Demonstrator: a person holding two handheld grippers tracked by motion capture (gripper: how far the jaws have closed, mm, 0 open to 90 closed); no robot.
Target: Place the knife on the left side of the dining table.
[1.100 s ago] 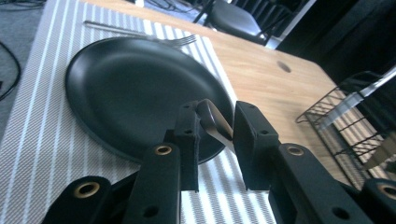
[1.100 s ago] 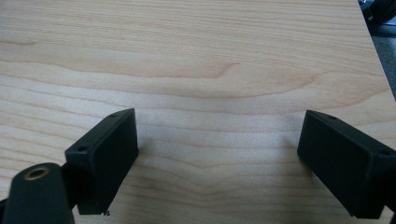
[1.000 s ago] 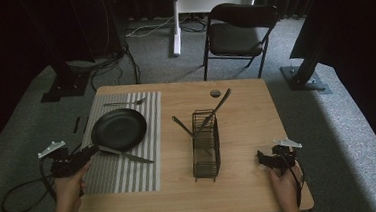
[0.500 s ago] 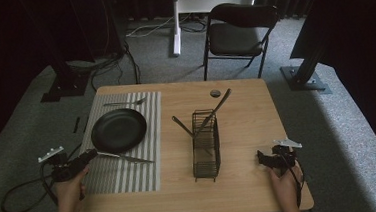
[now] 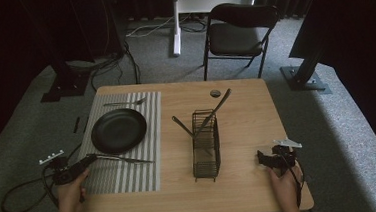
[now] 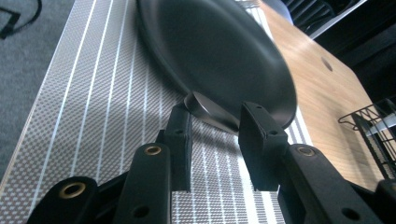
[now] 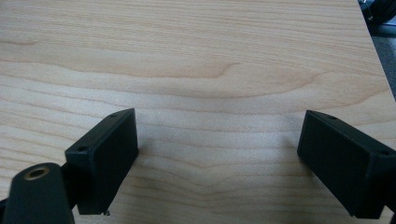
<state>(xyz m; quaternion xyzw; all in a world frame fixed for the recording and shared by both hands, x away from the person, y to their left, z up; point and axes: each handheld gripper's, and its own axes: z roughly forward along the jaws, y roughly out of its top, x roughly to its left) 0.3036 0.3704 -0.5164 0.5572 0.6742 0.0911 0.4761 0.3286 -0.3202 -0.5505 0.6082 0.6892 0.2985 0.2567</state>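
Observation:
A black plate point(image 5: 118, 130) sits on a grey striped placemat point(image 5: 131, 177) at the table's left. A table knife point(image 5: 129, 159) lies flat on the mat just in front of the plate point(image 6: 219, 51). My left gripper point(image 5: 90, 158) is low at the mat's left edge, pointing along the knife. Its jaws have just been opening. In the left gripper view point(image 6: 217, 116) the knife's near end point(image 6: 208, 109) lies between the pads, which stand apart and do not press on it. My right gripper point(image 5: 261, 160) rests open on bare wood at the near right point(image 7: 219, 135), with nothing between its fingers.
A black wire caddy point(image 5: 205, 145) stands mid-table with a long utensil point(image 5: 218, 106) and a shorter one point(image 5: 182, 126) leaning in it. A fork point(image 5: 125, 103) lies at the mat's far end. A small dark disc point(image 5: 215, 92) lies near the far edge. A chair point(image 5: 238, 32) stands beyond the table.
My left gripper has sunk toward the mat and drawn slightly toward the near left; the knife stays flat on the mat. The right gripper has not moved.

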